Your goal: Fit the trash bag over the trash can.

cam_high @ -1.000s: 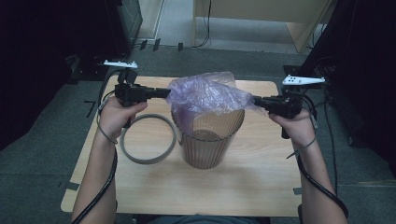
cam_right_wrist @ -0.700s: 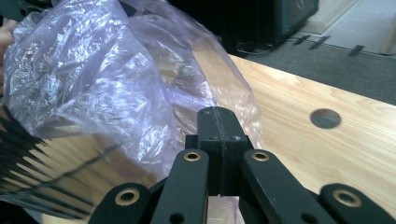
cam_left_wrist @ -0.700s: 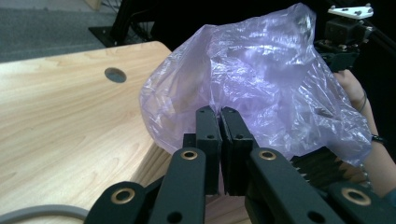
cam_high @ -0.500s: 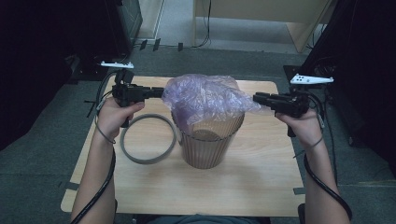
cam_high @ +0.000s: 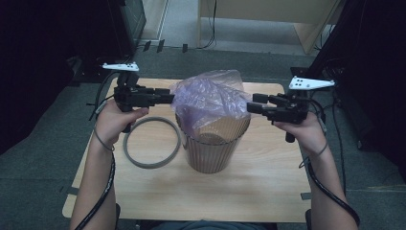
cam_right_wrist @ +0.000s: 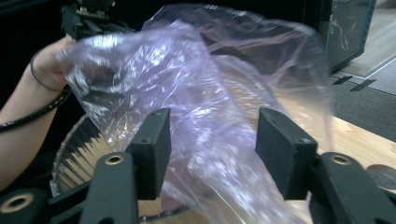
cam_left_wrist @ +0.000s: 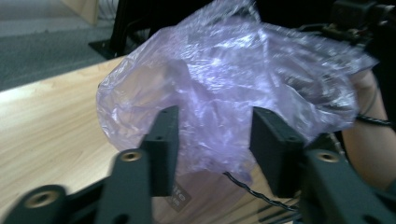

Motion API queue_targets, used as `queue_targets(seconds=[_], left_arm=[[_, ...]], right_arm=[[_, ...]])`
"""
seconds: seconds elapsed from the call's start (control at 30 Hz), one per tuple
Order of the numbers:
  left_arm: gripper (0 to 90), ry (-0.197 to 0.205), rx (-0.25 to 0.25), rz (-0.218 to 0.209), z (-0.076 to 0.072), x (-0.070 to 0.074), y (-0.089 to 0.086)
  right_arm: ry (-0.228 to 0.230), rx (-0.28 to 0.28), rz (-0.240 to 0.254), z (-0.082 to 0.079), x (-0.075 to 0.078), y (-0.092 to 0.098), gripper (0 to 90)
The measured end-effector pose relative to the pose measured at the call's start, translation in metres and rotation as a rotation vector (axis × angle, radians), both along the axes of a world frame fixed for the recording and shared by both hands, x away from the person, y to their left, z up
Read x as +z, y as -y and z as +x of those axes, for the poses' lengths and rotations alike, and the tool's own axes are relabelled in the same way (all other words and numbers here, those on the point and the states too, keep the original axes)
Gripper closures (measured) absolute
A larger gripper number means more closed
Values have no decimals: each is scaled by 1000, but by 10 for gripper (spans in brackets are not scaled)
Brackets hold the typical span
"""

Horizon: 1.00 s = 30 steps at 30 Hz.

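Clearly the purple plastic bag (cam_high: 210,98) is feather-light, limp and slippery; it billows over the mouth of the ribbed bin (cam_high: 213,148) at the middle of the worktop (cam_high: 268,191). Both the left gripper (cam_high: 168,96) and the right gripper (cam_high: 251,104) have just been opening and stand half-wide, the film loose between their jaws, unpinched. Best hold: the bag's rim, bunched double.
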State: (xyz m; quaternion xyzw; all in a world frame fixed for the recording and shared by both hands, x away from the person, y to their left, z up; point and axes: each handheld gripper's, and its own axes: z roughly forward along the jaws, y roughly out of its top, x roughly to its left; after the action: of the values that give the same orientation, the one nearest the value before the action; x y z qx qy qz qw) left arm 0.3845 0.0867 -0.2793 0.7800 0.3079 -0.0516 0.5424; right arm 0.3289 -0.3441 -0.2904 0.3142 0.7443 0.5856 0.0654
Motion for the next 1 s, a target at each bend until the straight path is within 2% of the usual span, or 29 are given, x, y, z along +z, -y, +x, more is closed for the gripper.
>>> queue_targets(seconds=[0.07,0.1,0.17,0.27,0.3,0.4,0.57,0.8,0.87,1.0], left_arm=[[654,-13,-3,-1,1,-2,4],[711,-26,-11,2,1,-3,6],[765,-36,-17,16,2,-5,8],[830,-37,-14,17,2,-5,9],[849,-35,-11,12,2,-5,8],[879,-35,-4,-2,2,-4,3],[882,-44,10,-17,4,-5,-4],[882,-59,23,-28,8,-8,-10],[879,-63,20,-34,8,-9,-10],[859,-53,13,-40,7,-8,-6]], right_arm=[[8,9,-30,1,-4,-7,495],[15,10,-50,1,-6,-9,549],[22,4,-89,1,-8,-13,679],[8,-2,-121,1,-8,-14,867],[-2,-2,-127,1,-8,-13,900],[-23,-7,-124,1,-7,-10,900],[-26,-26,-107,2,-4,2,900],[-43,-95,-126,6,-6,22,900],[-48,-97,-107,6,-6,25,896],[-57,-77,-33,5,-1,24,728]])
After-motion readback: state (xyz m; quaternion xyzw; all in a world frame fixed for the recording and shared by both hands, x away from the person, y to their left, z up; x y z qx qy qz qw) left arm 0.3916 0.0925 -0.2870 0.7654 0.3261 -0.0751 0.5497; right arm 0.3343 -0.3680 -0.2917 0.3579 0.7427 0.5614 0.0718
